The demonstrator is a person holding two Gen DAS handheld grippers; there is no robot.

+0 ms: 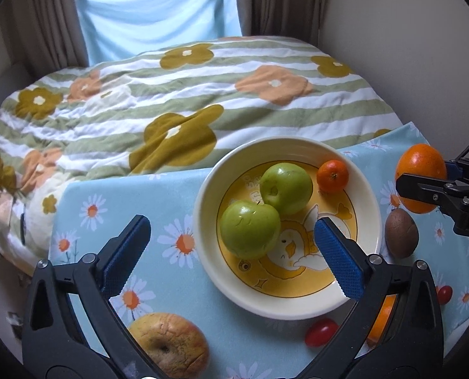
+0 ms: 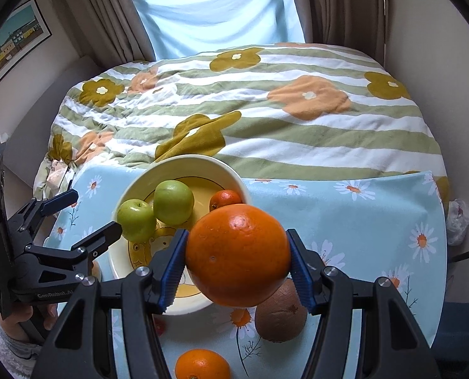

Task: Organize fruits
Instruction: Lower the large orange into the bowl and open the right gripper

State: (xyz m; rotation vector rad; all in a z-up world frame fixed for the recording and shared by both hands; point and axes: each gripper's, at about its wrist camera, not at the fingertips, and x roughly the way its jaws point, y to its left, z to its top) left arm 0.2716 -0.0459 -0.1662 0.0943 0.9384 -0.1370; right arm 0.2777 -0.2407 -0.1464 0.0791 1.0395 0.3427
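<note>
A cream bowl (image 1: 203,230) with a yellow cartoon bottom holds two green apples (image 1: 250,229) (image 1: 286,188) and a small mandarin (image 1: 332,176). My left gripper (image 1: 234,259) hangs open over the bowl's near side, its blue pads wide apart and nothing between them. My right gripper (image 2: 237,268) is shut on a large orange (image 2: 237,254), held above the cloth just right of the bowl (image 2: 127,186). In the left wrist view this orange (image 1: 420,170) shows at the right edge. A brown kiwi (image 2: 280,315) lies under the orange.
On the blue daisy tablecloth (image 1: 177,195) lie a wrinkled yellow-red apple (image 1: 169,344), two cherry tomatoes (image 1: 321,331) (image 1: 444,293) and another orange (image 2: 203,364). A striped flower quilt (image 2: 266,110) covers the bed behind. A hand (image 2: 20,315) holds the left gripper.
</note>
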